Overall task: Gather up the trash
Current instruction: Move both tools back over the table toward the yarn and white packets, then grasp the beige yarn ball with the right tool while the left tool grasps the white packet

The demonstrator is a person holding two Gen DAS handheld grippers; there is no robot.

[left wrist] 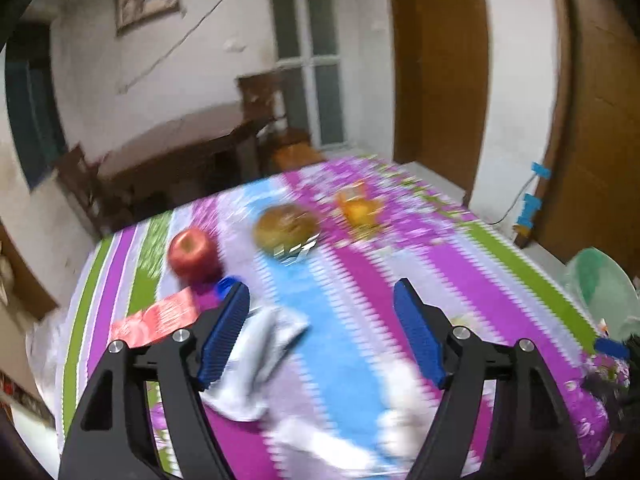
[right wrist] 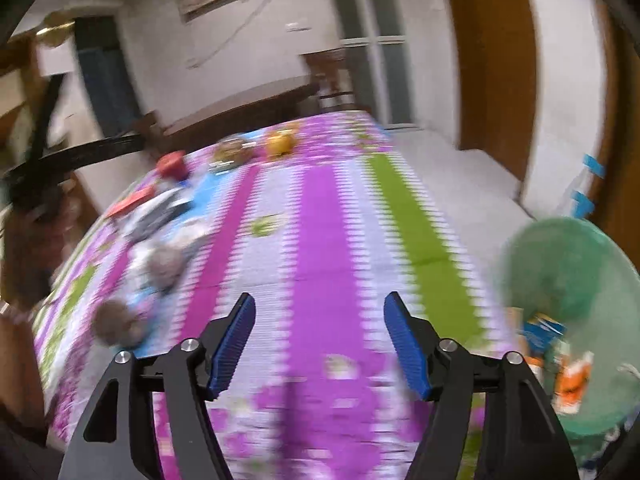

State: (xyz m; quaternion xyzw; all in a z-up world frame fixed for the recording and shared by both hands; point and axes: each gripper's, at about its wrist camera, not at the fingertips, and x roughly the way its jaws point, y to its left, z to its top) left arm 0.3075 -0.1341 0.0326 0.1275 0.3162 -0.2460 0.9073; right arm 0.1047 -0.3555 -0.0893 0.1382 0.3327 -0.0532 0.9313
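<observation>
Both pictures are smeared by motion blur. The left gripper is held tilted downward over the near part of a table covered by a striped and flowered cloth in purple, green, blue and white; its blue ribbed pads are set wide apart and nothing is held between them. Crumpled white and grey wrapping is seen on the cloth just beyond the left pad, and a flat red paper wrapper lies toward the table's left edge, with a small blue cap beside it. Further back a red apple is seen, then a round brownish fruit and a crumpled orange-yellow wrapper toward the far edge. The right gripper is likewise angled down over the near right part of the cloth, its pads spread wide and empty, only bare cloth showing between them. A pale green plastic basket is seen past the table's right edge, with orange, white and blue packets lying inside it. Blurred greyish crumpled scraps are spread near the left edge in the right wrist view.
</observation>
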